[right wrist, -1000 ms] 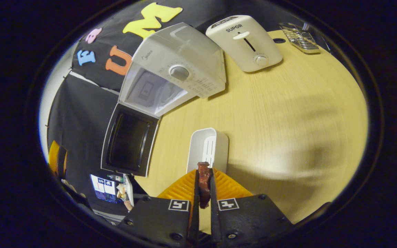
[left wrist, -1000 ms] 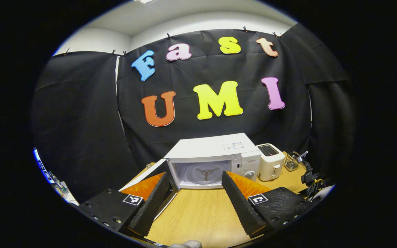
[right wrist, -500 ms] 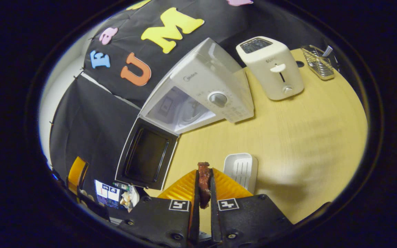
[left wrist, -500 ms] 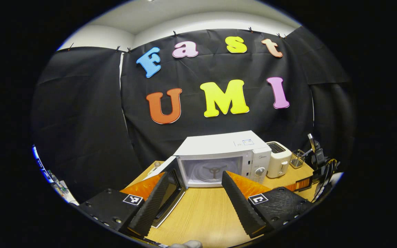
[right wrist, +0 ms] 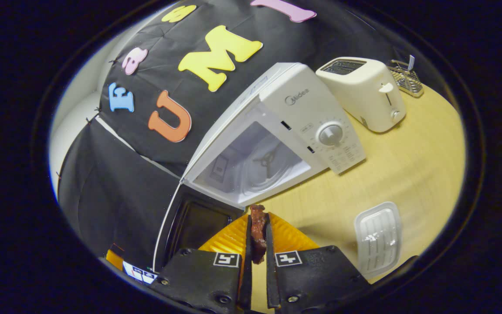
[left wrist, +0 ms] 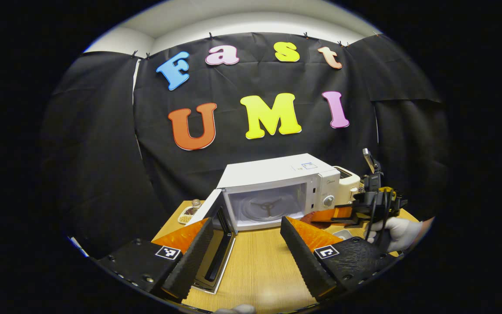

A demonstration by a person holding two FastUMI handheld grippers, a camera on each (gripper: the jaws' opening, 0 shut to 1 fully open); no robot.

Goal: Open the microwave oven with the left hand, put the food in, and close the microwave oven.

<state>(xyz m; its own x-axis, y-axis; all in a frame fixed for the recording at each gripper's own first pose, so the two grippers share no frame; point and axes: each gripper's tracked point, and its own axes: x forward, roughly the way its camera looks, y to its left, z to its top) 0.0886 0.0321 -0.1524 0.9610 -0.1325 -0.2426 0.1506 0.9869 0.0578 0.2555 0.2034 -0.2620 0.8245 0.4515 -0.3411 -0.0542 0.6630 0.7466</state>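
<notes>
The white microwave (left wrist: pixel 277 183) stands on the wooden table (left wrist: pixel 255 266) with its door (left wrist: pixel 216 244) swung wide to the left. Its cavity (right wrist: pixel 255 165) holds a glass turntable and no food. My left gripper (left wrist: pixel 246 222) is open, well back from the oven, holding nothing. My right gripper (right wrist: pixel 258 216) is shut on a dark red piece of food (right wrist: pixel 257 231), just in front of the cavity's lower edge. In the left gripper view the right gripper (left wrist: pixel 325 214), held by a gloved hand (left wrist: pixel 397 231), reaches in from the right toward the oven front.
A cream toaster (right wrist: pixel 364 93) stands right of the microwave, with a wire basket (right wrist: pixel 403 76) beyond it. A white ridged tray (right wrist: pixel 377 237) lies on the table to the front right. A small dish and jar (left wrist: pixel 188 211) sit behind the open door.
My right gripper has carried the food up to the microwave's opening, leaving the white tray behind on the right. My left gripper has drawn back from the oven; the right gripper has entered its view.
</notes>
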